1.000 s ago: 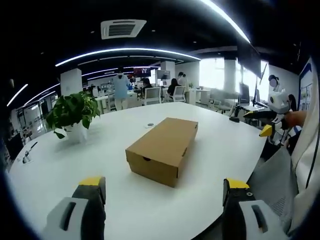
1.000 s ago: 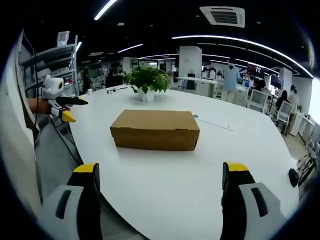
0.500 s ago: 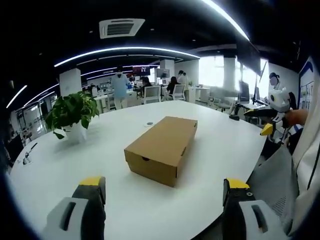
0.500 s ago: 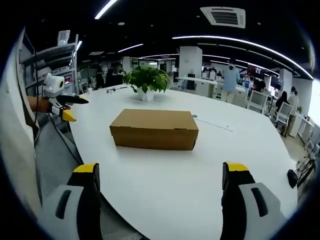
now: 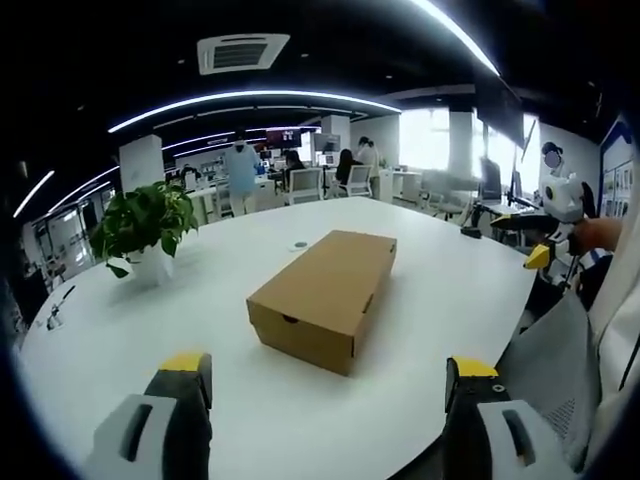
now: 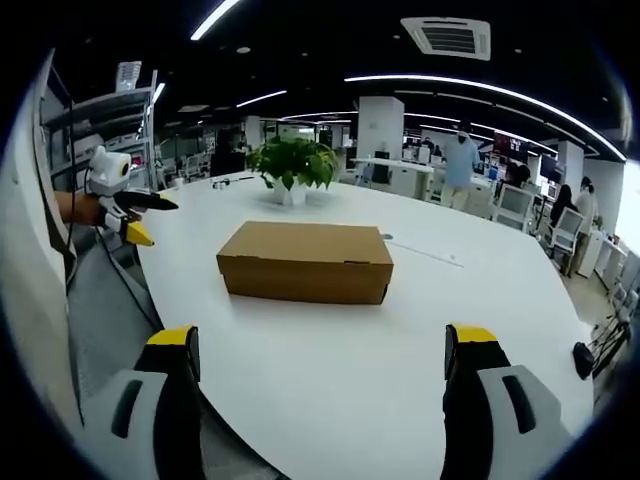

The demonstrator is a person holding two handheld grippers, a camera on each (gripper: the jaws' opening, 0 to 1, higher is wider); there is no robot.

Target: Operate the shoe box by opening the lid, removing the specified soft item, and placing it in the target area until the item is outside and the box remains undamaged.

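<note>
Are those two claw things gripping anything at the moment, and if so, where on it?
Nothing is held. Both the left gripper and the right gripper are open and short of the closed box on the table.

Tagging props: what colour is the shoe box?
Plain brown cardboard box; clearest in the right gripper view.

No text, label, brand, number or sign can be read in either view. The cardboard shoe box (image 5: 325, 294) on the white worktop (image 5: 210, 300) shows plain brown faces, with no print legible on its lid or sides. Beyond the shoe box, far across the office, a lit screen (image 5: 283, 139) glows reddish, but whatever it carries is too small and blurred to make out.
</note>
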